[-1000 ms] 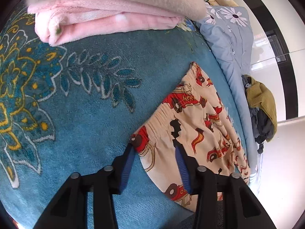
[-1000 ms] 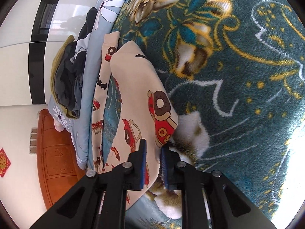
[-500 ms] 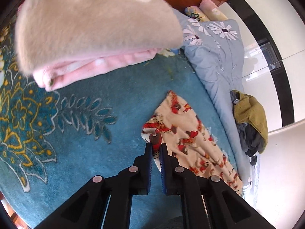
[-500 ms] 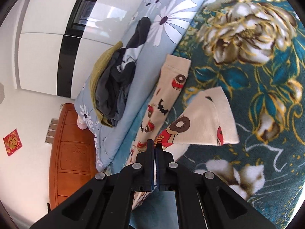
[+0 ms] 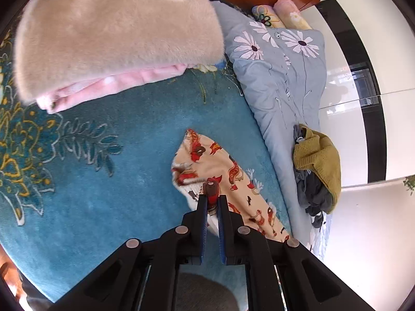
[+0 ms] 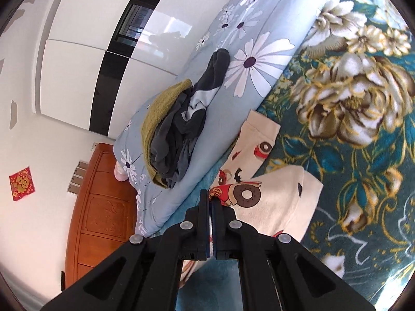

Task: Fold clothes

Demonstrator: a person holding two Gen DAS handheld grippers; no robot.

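A bed fills both views, spread with a teal floral plush blanket (image 5: 109,171). Along its far edge lies a folded pale-blue daisy-print quilt (image 5: 282,77), and on that quilt sits a heap of unfolded clothes, a mustard knit (image 5: 319,155) over dark grey garments (image 6: 179,140). Towards the head of the bed a beige fluffy sweater (image 5: 111,31) rests folded on a folded pink garment (image 5: 114,88), which reads as the finished stack.

The piece in hand is a pair of cream pyjama trousers printed with red cars (image 5: 233,181), lying along the blanket just beside the quilt. The left gripper (image 5: 212,202) has its jaws narrowed onto a bunched edge at what looks like the waist end, fabric pinched between the blue pads. The right gripper (image 6: 209,202) has its jaws pressed together on the cloth of one leg, and that leg hangs lifted clear of the blanket while the other leg's cuff (image 6: 262,127) lies flat by the quilt.

The step looks like picking the trousers up by two points to straighten them before the first fold. The next move probably calls for drawing the two grips apart to take out slack, then laying one leg squarely over the other without either pinch slipping.
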